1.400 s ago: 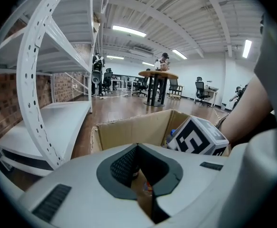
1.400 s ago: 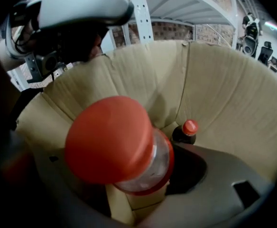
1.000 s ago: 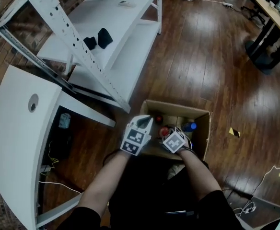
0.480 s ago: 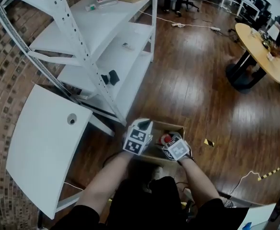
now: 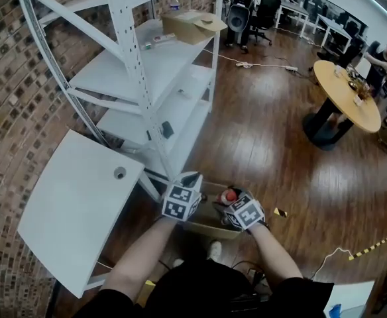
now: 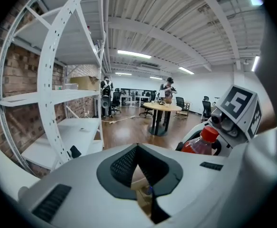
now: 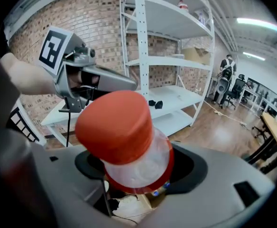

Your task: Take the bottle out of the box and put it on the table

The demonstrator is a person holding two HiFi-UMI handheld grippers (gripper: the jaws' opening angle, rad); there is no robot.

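A clear bottle point(image 5: 230, 195) with a red cap and red drink stands upright between the jaws of my right gripper point(image 5: 225, 207), which is shut on it below the neck. It fills the right gripper view as the bottle point(image 7: 124, 137), and its cap and shoulder also show as the bottle point(image 6: 201, 142) in the left gripper view. My left gripper point(image 5: 192, 177) hangs just left of it, jaws together and holding nothing. Both hang high above the open cardboard box point(image 5: 202, 228) on the floor. The white table point(image 5: 74, 211) lies to the left.
A white metal shelving rack point(image 5: 147, 65) rises behind the table, with a cardboard carton point(image 5: 193, 25) on a shelf. A round wooden table point(image 5: 346, 91), office chairs and people are at the far right. A cable point(image 5: 260, 63) crosses the wooden floor.
Both grippers have risen well above the box with the bottle in the right one. The box looks smaller and sits further below. The head view has tilted up toward the room.
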